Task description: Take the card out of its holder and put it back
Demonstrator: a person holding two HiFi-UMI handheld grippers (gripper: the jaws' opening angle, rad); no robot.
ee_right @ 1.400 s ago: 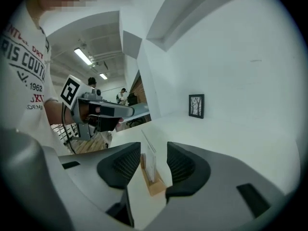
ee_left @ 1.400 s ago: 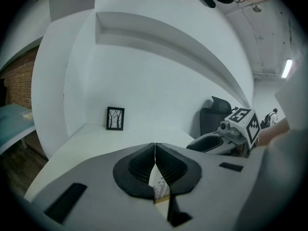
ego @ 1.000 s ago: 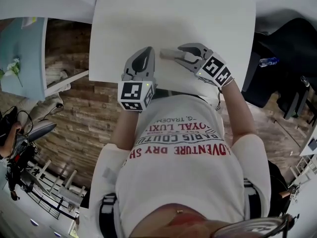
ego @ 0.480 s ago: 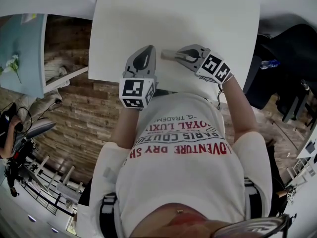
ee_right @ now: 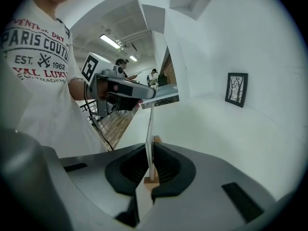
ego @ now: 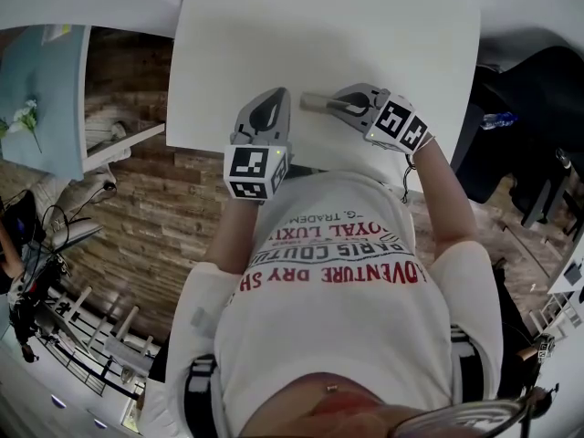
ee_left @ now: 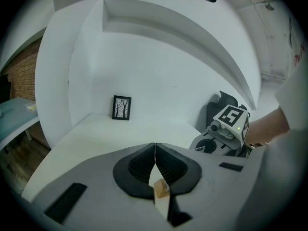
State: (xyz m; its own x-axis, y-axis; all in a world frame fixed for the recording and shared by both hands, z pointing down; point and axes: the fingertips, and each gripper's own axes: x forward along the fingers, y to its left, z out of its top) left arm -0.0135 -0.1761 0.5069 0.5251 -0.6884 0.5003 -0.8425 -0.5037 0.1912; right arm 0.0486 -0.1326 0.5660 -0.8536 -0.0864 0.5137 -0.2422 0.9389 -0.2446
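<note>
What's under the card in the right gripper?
A small wooden holder sits under the card, which stands edge-on in it. The right gripper pinches the card; its jaws have just been closing. They cover the holder's sides, so its slot cannot be seen.

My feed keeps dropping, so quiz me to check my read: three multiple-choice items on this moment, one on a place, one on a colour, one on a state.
1. Where does the framed picture stand?
A) at the far end of the table
B) on the floor
C) at the table's near edge

2. What colour is the holder that the card stands in?
A) black
B) blue
C) light wood brown

3. How is the right tool?
A) wide open, away from the card
B) closed on the upright card
C) holding the framed picture

Answers:
1 A: the left gripper view shows it at the back of the tabletop.
2 C: tan wood shows below the card.
3 B: its jaws have just been closing and now press the card between them.
</note>
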